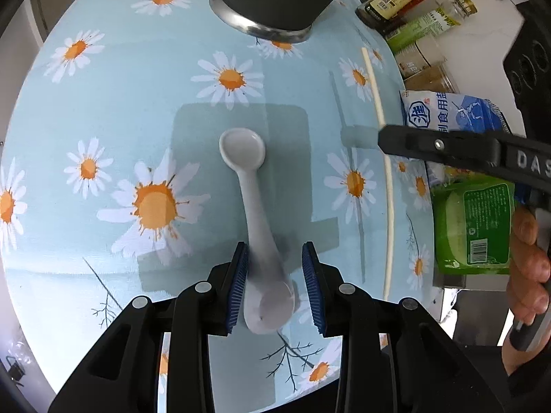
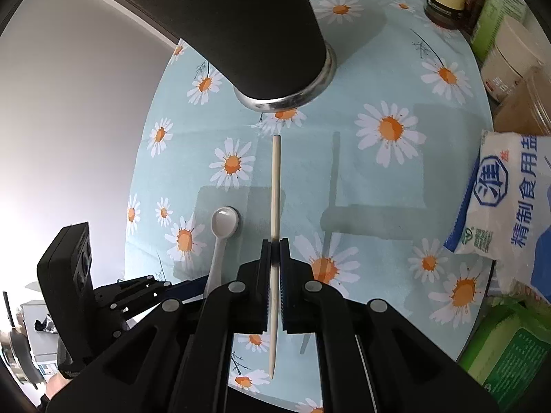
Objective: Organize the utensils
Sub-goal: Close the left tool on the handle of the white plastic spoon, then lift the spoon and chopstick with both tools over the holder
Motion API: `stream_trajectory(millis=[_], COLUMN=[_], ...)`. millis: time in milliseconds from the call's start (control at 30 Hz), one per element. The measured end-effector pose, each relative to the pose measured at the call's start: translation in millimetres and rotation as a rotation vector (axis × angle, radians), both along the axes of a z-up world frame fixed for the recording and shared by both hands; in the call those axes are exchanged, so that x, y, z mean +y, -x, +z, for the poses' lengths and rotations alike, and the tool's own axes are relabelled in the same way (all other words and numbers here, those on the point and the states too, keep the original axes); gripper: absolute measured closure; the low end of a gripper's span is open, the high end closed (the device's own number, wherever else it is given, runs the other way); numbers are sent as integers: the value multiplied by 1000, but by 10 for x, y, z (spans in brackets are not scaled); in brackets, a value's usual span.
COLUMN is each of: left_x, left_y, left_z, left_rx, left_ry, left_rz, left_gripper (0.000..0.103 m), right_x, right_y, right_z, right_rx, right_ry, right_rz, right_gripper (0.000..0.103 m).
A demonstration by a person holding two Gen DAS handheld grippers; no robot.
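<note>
The dark holder cup (image 2: 248, 34) stands ahead of both my tools. My right tool (image 2: 274, 268), clamped on the chopstick (image 2: 275, 179), has it pointing straight at the cup; my left tool (image 1: 274, 285), part-open, holds the white spoon (image 1: 251, 206) lengthwise, bowl forward, above the tabletop (image 1: 103, 103).

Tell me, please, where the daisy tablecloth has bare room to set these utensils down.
Bare cloth lies between the black cup and the salt bag, and left of the white spoon. The right edge is crowded with bottles and a green packet.
</note>
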State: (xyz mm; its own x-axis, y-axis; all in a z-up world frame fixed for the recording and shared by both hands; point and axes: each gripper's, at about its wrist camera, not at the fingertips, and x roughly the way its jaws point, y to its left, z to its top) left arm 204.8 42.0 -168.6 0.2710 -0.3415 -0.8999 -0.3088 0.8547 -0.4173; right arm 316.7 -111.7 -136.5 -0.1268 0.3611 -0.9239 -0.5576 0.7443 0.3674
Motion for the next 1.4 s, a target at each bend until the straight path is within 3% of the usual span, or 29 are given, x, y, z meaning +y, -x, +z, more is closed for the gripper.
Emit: stream_trajectory(millis=[267,433,667,1100,1400], left_x=[-58,-90,10,148,229], left_y=[-78,-122,-122,26,78], left_z=[6,-1,-41,118,341], left_rx=[40,83,91,-3,-90], left_ry=[-21,-71,-14,33,24], left_rz=[-8,-29,-2,9,25], left_gripper=[72,83,84,86,86], right_x=[-158,-195,-227,-106,11], right_y=[-1,0,11,26,68], right_z=[-2,-11,-62,-67,122], right_rx=[19,27,40,30,0], right_ry=[-32,-48,-51,-49,-97], right_rz=[-22,-39,-51,-25,9], right_gripper=[97,97,97,97,97])
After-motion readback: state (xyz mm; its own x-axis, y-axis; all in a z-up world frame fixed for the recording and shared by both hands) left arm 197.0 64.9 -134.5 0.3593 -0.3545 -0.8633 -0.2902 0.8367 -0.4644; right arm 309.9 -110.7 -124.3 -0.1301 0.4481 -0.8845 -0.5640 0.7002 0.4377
